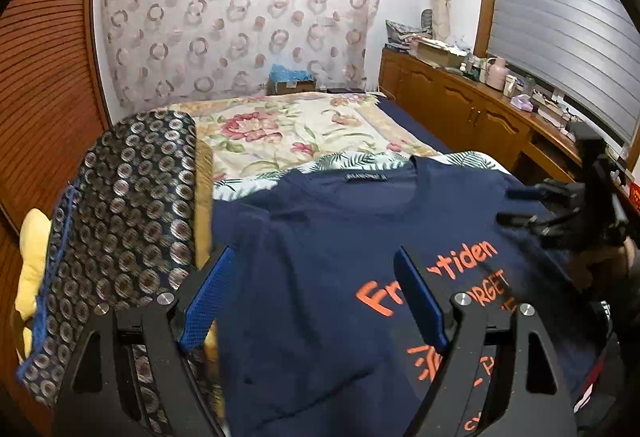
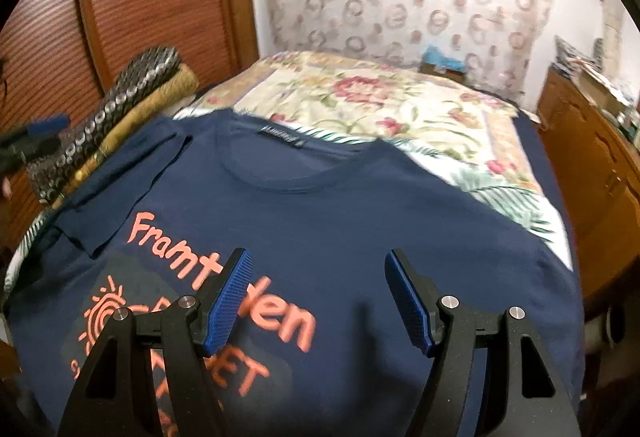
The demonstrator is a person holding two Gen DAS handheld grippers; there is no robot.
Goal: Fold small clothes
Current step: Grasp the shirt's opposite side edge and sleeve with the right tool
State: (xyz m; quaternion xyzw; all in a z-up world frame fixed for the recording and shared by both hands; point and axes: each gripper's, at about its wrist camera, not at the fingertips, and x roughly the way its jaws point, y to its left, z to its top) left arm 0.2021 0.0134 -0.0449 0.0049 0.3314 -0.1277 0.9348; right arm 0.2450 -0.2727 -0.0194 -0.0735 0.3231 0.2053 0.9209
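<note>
Left wrist view: navy T-shirt [image 1: 320, 237] lies front-up on the bed [image 1: 280, 125], collar toward the far curtain wall, orange lettering facing up. Left tongs [image 1: 316, 301] spread wide above the shirt's chest, nothing between the blue pads. Patterned rolled blanket [image 1: 132, 189] just beside the shirt's sleeve edge. Right tongs [image 1: 516, 205] hover over the shirt's other shoulder, blurred, apparently apart. Right wrist view: right tongs [image 2: 318, 301] spread, empty, over the shirt [image 2: 360, 205] lettering. One sleeve [image 2: 120, 181] is folded in over the chest near the blanket [image 2: 132, 85].
</note>
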